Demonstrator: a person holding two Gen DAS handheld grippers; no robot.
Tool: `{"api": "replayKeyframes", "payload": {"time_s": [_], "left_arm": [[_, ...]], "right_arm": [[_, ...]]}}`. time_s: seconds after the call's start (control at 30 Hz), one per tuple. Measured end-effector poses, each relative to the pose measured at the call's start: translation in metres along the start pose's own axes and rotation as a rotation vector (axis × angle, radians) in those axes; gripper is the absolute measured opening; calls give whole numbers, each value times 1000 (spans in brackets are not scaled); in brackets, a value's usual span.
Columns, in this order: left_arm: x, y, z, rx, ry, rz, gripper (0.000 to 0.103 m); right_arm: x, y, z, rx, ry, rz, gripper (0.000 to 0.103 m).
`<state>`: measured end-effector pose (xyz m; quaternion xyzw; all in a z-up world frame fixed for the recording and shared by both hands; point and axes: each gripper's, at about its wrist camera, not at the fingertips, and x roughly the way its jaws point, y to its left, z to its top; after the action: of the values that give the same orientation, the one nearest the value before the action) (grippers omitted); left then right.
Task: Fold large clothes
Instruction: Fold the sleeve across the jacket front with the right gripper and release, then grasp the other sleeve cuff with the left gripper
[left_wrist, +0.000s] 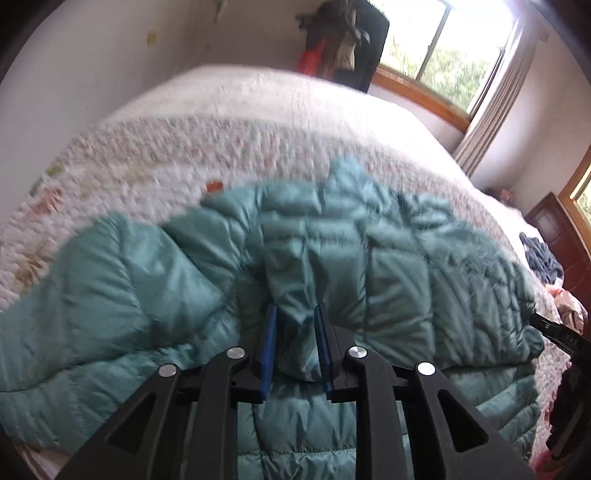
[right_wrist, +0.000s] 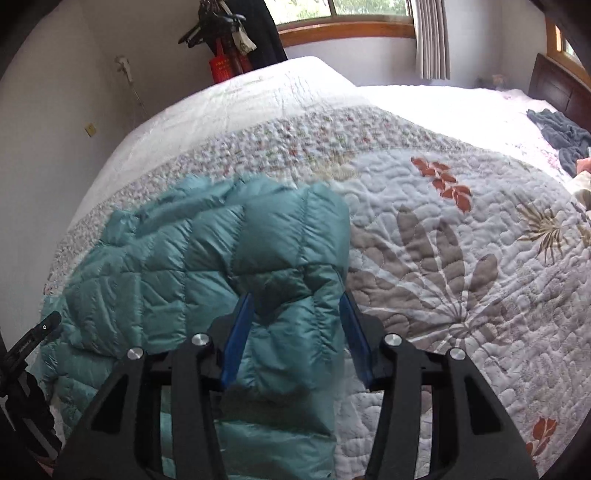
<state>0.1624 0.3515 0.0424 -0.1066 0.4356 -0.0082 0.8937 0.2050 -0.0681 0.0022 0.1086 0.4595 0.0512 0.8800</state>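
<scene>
A teal quilted puffer jacket lies spread over the near part of a bed. My left gripper is shut on a raised fold of it, with fabric pinched between the blue pads. In the right wrist view the jacket shows a flap turned over near its right edge. My right gripper stands open, its fingers wide apart on either side of that flap. The flap's lower edge is blurred. Each gripper's black body shows at the edge of the other's view: the right gripper and the left gripper.
The bed carries a white floral quilt with bare room to the jacket's right. A dark blue garment lies by the dark wooden headboard. Clothes hang on a rack in the far corner, next to a window.
</scene>
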Motion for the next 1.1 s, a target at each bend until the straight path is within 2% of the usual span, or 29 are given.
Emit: {"api": "replayKeyframes", "payload": {"time_s": [0.07, 0.17, 0.3, 0.4, 0.53, 0.63, 0.77, 0.83, 0.9, 1.1], "left_arm": [[-13, -15, 4, 32, -29, -32, 31], [-6, -39, 4, 73, 11, -83, 33], [37, -45, -2, 81, 107, -38, 33], [58, -37, -11, 61, 139, -39, 33], [53, -36, -12, 58, 140, -42, 33], [27, -29, -14, 46, 121, -56, 35], [-29, -1, -30, 35, 50, -91, 54], [-57, 27, -44, 3, 25, -73, 63], [-81, 63, -62, -58, 11, -33, 65], [-123, 186, -116, -303, 6, 155, 66]], "right_arm": [[-14, 12, 0, -24, -24, 59, 49], [-9, 31, -3, -62, 7, 113, 49], [25, 34, -8, -65, 88, 60, 47], [48, 23, -11, -48, 137, 73, 47], [46, 24, -15, -48, 134, 83, 47], [25, 28, -14, -38, 119, 130, 49], [-18, 44, -15, -61, 75, 194, 58], [-36, 58, -19, -92, 54, 220, 62], [-49, 74, -27, -137, 42, 234, 68], [-48, 110, -59, -227, 100, 245, 69]]}}
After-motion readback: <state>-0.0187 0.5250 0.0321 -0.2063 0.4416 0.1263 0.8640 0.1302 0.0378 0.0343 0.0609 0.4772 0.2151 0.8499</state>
